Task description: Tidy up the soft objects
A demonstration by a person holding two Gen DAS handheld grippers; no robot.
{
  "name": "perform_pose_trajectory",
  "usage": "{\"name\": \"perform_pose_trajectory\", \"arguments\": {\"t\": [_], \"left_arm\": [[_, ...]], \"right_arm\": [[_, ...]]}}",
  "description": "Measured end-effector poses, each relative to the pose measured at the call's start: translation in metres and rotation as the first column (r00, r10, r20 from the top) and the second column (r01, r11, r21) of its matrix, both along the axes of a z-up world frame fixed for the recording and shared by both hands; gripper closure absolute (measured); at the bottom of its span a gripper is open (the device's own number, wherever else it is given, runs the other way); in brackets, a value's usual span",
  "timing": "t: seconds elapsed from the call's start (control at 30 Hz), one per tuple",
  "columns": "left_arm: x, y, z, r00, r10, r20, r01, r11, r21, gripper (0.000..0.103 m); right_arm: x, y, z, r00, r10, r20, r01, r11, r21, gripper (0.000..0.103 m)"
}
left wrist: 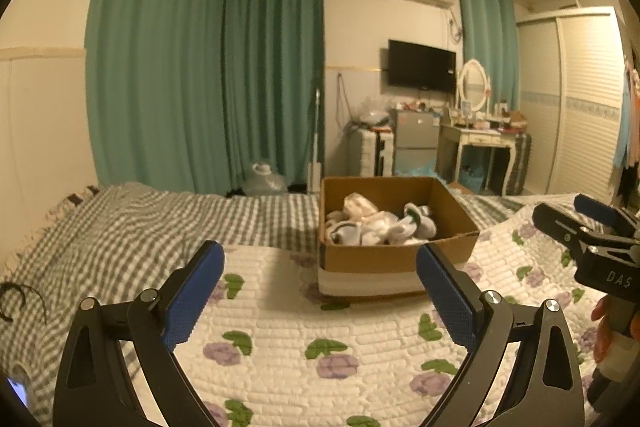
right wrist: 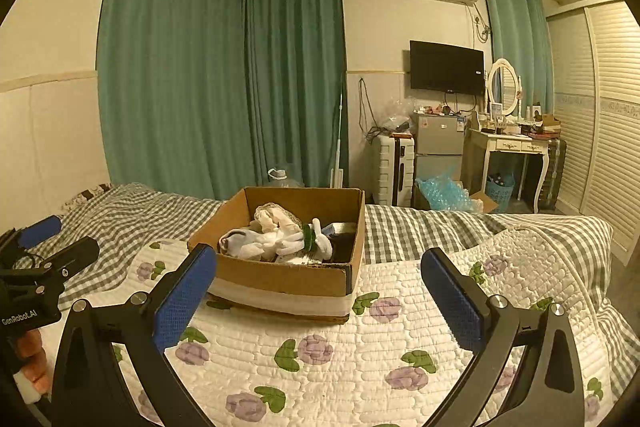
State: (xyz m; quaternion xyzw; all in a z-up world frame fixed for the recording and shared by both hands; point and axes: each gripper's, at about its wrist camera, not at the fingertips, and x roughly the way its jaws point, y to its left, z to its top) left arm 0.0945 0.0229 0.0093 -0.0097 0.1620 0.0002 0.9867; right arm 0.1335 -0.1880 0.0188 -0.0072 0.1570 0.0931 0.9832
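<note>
A brown cardboard box (left wrist: 376, 259) stands on the bed and holds a heap of white and grey socks (left wrist: 380, 223). In the right wrist view the same box (right wrist: 280, 275) shows the socks (right wrist: 280, 235) and something dark at its right side. My left gripper (left wrist: 320, 279) is open and empty, a short way in front of the box. My right gripper (right wrist: 320, 283) is open and empty, also in front of the box. The right gripper shows at the right edge of the left wrist view (left wrist: 592, 227); the left gripper shows at the left edge of the right wrist view (right wrist: 44, 247).
The box sits on a white quilt with purple flowers (left wrist: 320, 339) over a grey checked bedspread (left wrist: 140, 223). Behind the bed are teal curtains (left wrist: 208, 67), a water jug (left wrist: 266, 179), a small fridge (right wrist: 438, 143), a dressing table (right wrist: 512, 147) and a wardrobe (right wrist: 608, 107).
</note>
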Motion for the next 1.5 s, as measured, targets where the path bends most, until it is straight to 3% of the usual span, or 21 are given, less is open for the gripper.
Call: {"name": "perform_pose_trajectory", "arguments": {"t": [1.5], "left_arm": [[-0.0018,0.0027,-0.0034,1.0,0.007,-0.013,-0.007,1.0,0.0,0.005]], "right_arm": [[0.0038,-0.0015,-0.0072,1.0,-0.007,-0.026,0.007,1.0,0.01,0.0]]}}
